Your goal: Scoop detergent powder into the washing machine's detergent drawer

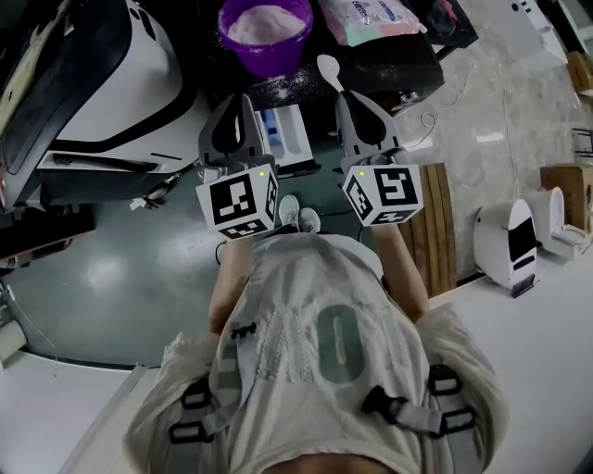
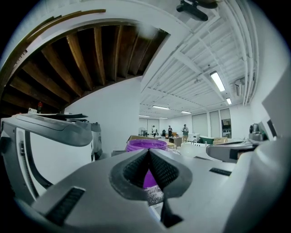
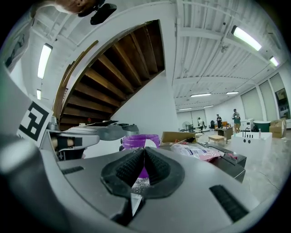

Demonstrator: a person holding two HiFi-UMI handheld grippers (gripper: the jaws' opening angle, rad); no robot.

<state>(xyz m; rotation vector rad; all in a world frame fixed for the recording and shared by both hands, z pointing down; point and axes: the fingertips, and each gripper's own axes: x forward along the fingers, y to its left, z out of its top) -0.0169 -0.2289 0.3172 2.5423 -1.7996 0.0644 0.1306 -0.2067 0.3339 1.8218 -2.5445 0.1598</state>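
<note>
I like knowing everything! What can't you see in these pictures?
Detergent drawer: head view, the left gripper covers part of it.
Spoon in the right gripper: head view, too small to tell whether it holds powder.
Purple bowl: head view, top edge cuts its rim.
Pink bag: head view, print too small.

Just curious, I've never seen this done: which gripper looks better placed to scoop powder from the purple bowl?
Right. The right gripper clamps the white spoon by its handle, scoop end near the purple bowl of powder. The left gripper is shut on nothing, beside the detergent drawer.
</note>
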